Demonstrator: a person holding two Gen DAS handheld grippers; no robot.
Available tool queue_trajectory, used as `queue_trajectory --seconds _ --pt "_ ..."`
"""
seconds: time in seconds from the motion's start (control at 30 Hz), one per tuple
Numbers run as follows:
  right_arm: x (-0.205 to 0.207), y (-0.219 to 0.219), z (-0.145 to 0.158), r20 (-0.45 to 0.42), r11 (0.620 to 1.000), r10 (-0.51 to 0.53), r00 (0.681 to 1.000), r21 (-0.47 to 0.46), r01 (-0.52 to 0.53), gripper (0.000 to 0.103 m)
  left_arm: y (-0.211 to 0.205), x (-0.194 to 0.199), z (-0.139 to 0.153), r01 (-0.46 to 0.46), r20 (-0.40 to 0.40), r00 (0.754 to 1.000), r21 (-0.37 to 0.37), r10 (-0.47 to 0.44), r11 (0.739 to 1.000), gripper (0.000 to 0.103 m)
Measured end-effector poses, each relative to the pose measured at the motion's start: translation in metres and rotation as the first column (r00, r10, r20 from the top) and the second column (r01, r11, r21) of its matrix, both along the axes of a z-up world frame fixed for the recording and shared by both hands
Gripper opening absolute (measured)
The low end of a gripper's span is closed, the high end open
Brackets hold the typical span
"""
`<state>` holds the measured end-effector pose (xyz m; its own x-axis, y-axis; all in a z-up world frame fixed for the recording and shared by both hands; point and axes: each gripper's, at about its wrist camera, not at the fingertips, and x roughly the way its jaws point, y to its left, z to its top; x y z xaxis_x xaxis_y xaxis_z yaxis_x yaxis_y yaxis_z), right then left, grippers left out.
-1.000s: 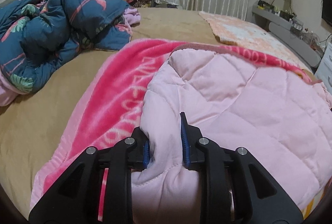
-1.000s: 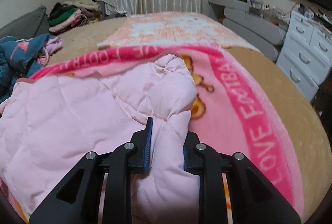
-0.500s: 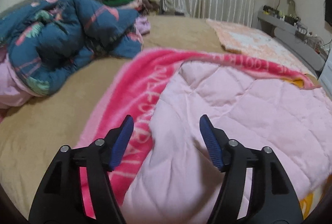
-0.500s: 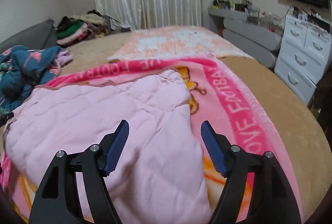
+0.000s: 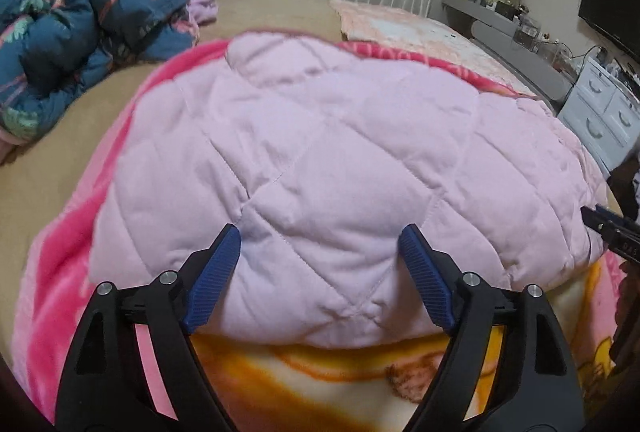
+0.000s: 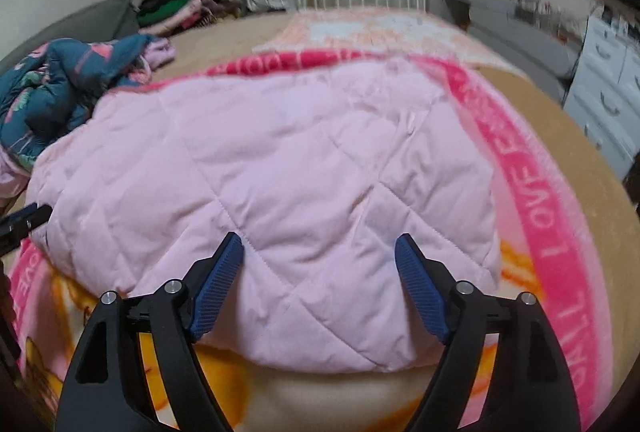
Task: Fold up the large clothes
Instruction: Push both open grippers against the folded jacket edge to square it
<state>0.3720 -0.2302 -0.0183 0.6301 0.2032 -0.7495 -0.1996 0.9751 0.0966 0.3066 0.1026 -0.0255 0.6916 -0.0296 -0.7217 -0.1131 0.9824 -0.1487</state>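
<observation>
A pale pink quilted garment (image 5: 328, 151) lies folded flat on a bright pink lettered blanket (image 5: 52, 272); it also shows in the right wrist view (image 6: 280, 167) on the same blanket (image 6: 532, 167). My left gripper (image 5: 320, 244) is open and empty, its blue pads hovering over the garment's near edge. My right gripper (image 6: 319, 252) is open and empty over the near edge too. The right gripper's tip shows at the right edge of the left wrist view (image 5: 608, 228). The left gripper's tip shows at the left edge of the right wrist view (image 6: 24, 220).
A crumpled dark blue patterned duvet (image 5: 80, 27) lies at the left on the tan bed (image 5: 276, 11). A peach blanket (image 5: 404, 23) lies further back. A clothes pile (image 6: 176, 5) sits by the curtains. White drawers (image 5: 604, 111) stand to the right.
Both grippers let go of the pink garment and opened wide. They pulled back toward the near edge, and the garment now lies flat.
</observation>
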Motion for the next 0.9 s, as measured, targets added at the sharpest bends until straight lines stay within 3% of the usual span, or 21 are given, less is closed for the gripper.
queue_trajectory --seconds 0.1,0.33,0.47,0.6,0.7,0.9 --pt "0.011 -0.003 -0.012 -0.033 0.999 -0.011 0.999 0.032 0.012 0.083 0.007 0.009 -0.01 0.0 -0.01 1.0 -0.032 0.0 0.999 0.076" --pt "0.015 0.003 -0.014 -0.048 0.999 -0.032 0.998 0.007 0.033 0.085 0.004 0.01 -0.008 -0.009 -0.03 0.999 -0.023 0.009 1.0 0.076" --pt "-0.001 -0.008 0.007 -0.026 0.999 -0.016 1.0 0.038 0.017 0.084 0.005 -0.003 0.011 -0.004 -0.015 1.0 -0.023 0.004 1.0 0.076" --pt "-0.031 -0.023 0.034 0.03 0.994 -0.03 0.999 0.111 0.026 0.085 0.006 -0.021 0.032 -0.012 0.013 1.0 -0.017 0.012 1.0 0.089" --pt "-0.054 -0.031 0.053 0.076 0.99 -0.037 0.996 0.137 0.026 0.098 0.007 -0.035 0.046 -0.018 0.037 0.999 -0.016 0.018 1.0 0.094" --pt "-0.091 -0.041 0.084 0.148 0.985 -0.041 0.988 0.17 0.016 0.099 0.013 -0.062 0.066 -0.044 0.072 0.996 0.0 0.044 0.999 0.094"
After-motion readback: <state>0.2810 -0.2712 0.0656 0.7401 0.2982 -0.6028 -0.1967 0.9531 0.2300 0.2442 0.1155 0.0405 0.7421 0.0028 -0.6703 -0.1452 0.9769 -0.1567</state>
